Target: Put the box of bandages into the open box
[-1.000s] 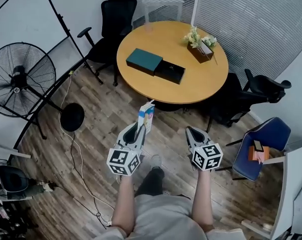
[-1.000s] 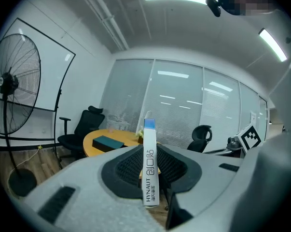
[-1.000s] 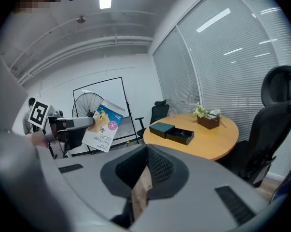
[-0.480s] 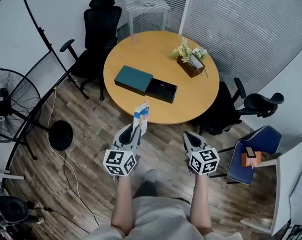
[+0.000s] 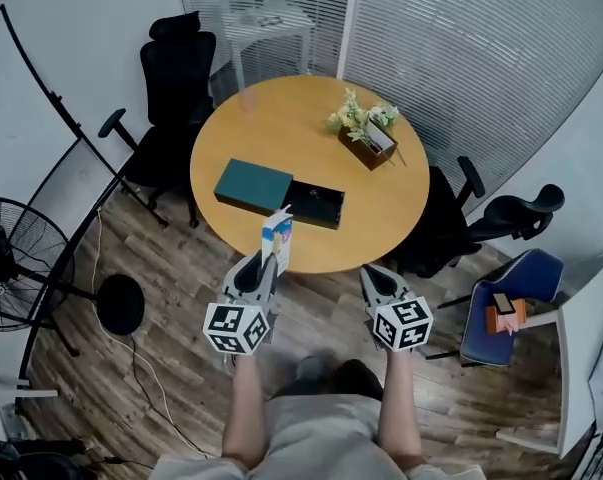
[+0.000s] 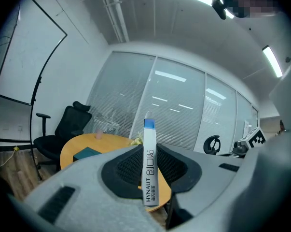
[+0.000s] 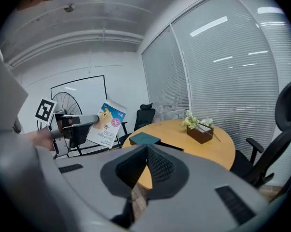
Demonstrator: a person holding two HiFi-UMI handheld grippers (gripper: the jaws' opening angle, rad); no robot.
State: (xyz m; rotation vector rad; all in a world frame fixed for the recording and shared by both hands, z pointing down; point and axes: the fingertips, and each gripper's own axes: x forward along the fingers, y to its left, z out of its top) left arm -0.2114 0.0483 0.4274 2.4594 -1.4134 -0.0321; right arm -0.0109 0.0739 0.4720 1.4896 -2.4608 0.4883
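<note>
Blue-and-white box of bandages (image 5: 277,240): held upright in the air, clamped edge-on between the jaws of the left gripper (image 5: 261,270). Position close to the near edge of the round wooden table (image 5: 281,128); over the rim or just short of it, not determinable from above.

Left gripper: clenched on the lower part of the carton, top end standing clear above the jaws.

Right gripper (image 5: 371,273): jaws closed together on nothing, roughly level with the left gripper and well apart from it.

Open box (image 5: 317,206): shallow black tray, flat on the near half of the table.

Teal lid (image 5: 253,186): flat on the table, just beside the tray on its left.

Flower planter (image 5: 366,140): far right of the table top, well apart from the tray.

Black office chairs (image 5: 171,68): around the table.
</note>
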